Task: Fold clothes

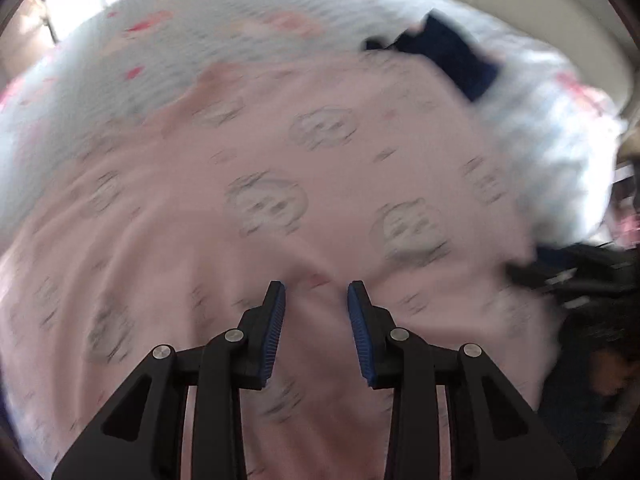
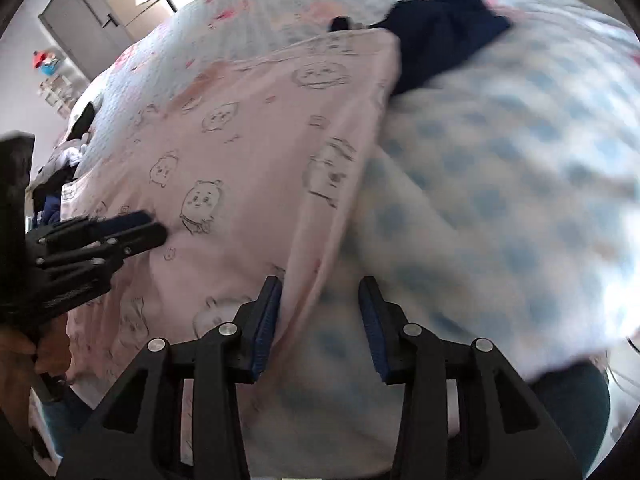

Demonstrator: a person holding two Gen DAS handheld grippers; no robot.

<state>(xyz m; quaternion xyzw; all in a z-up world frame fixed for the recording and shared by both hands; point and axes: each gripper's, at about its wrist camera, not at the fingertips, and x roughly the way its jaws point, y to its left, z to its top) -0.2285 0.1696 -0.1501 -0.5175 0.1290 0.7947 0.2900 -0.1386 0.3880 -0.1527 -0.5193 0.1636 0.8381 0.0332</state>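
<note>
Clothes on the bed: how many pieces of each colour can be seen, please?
Pink garment with cartoon faces: 1
Navy garment: 1
White cloth with blue checks: 1
Total: 3

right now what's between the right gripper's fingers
In the right wrist view, the edge of the pink printed garment and some blue-checked fabric lie between the right gripper's open fingers; neither is pinched.
</note>
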